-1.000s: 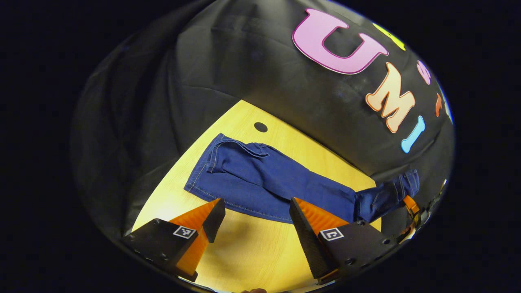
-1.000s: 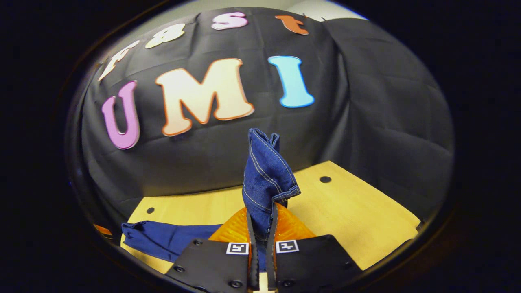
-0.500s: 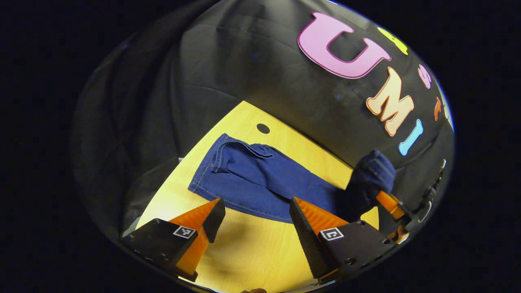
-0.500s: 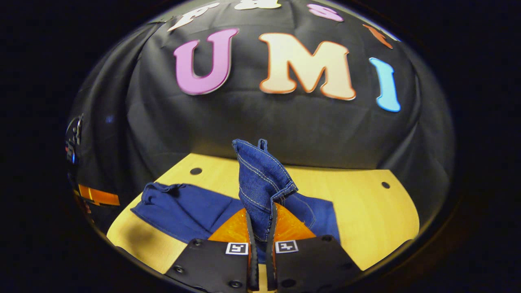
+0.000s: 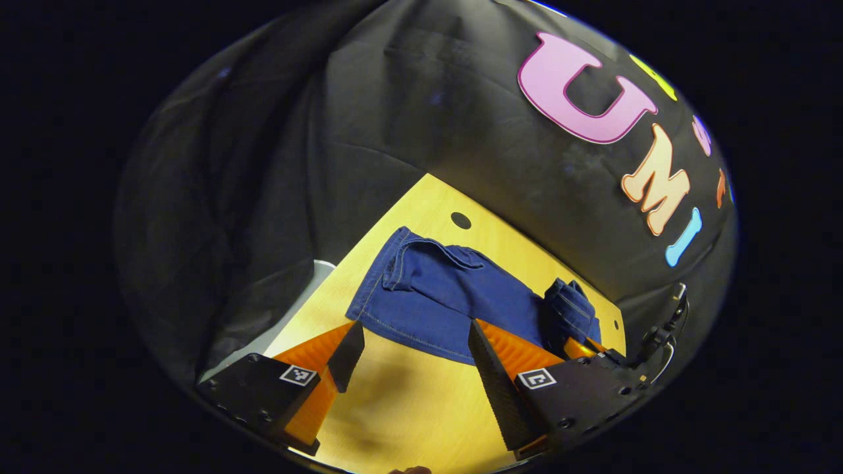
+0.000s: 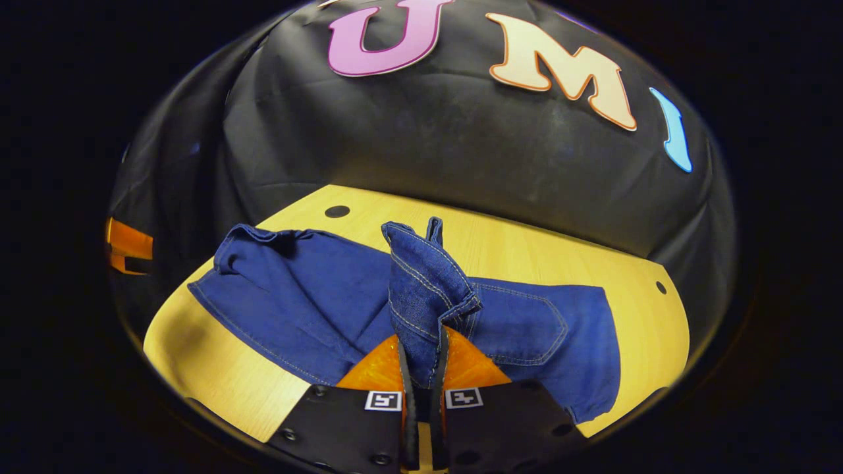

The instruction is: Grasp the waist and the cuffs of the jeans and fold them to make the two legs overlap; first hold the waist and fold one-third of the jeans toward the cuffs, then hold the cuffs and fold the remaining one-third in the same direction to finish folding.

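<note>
Jeans [image 6: 316, 296] lie flat on the yellow wood surface [image 6: 217, 375], legs already overlapped as I read it, long axis running L–R in the right gripper view. One end, w/ a back pocket showing just beside it, so prob. the waist, is lifted off the surface and bunched upright in my right tool [image 6: 421, 368]; its two fingers are pressed together on that denim, stitched hem sticking up above them. In the left gripper view the same raised bundle [image 5: 570, 309] sits over the right part of the jeans, w/ the right tool just below it.

Far end of the jeans [image 5: 402, 263], hem edge turned up a little, rests flat near a dark hole [image 5: 460, 220] in the surface. Can't say for sure whether it is the cuffs; it looks so.

My left tool [image 5: 411, 349] hangs above the near edge of the jeans, fingers spread wide, holding nothing, not touching cloth.

Step in hand, my judgement: first third-fold, waist being carried over toward the cuffs. Not yet laid down.

Next move calls for: lowering the held end onto the mid part of the legs, edges lined up w/ the layer below, then letting go w/o dragging the fold. Left tool could pin the crease. After that, the cuff end needs gripping for the last third.

Beyond the surface: black cloth wall [image 6: 461, 164] of the booth.
</note>
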A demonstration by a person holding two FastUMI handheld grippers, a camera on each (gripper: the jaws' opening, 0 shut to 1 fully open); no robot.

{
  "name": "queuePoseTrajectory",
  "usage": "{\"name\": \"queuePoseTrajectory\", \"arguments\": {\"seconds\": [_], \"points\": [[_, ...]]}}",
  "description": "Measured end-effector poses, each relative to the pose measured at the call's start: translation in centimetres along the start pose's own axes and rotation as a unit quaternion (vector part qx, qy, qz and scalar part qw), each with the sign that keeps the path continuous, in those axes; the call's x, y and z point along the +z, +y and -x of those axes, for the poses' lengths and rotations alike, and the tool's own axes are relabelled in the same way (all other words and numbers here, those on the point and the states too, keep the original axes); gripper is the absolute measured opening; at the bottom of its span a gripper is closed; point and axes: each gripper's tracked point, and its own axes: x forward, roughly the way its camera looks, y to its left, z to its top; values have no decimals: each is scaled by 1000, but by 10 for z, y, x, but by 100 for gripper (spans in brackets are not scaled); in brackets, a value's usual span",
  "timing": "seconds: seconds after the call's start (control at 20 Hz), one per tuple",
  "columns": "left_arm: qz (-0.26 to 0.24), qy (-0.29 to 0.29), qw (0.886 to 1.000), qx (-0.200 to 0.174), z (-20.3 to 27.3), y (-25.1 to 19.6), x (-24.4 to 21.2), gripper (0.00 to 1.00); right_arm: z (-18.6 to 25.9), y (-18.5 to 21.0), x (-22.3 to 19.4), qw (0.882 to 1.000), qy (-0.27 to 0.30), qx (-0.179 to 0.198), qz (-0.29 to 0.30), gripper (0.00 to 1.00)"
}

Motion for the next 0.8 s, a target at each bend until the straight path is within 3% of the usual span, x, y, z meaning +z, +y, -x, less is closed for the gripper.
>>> {"name": "queuePoseTrajectory", "arguments": {"seconds": [0.15,0.2,0.25,0.4,0.5,0.8], "points": [[-17,4,1000,8,-17,5,5,95,0,-2,-2,1000,9,12,7,12],[-24,5,1000,8,-23,6,7,95,-2,0,-4,1000,10,18,8,22],[-29,7,1000,9,-30,8,9,95,-2,3,-6,999,12,36,3,26],[-44,12,999,16,-52,12,14,95,8,33,-3,994,8,106,-36,70],[-52,16,998,21,-64,16,19,95,21,21,5,996,-6,88,-25,100],[-91,56,994,39,-108,35,15,95,80,-24,31,996,-55,64,-38,100]]}}
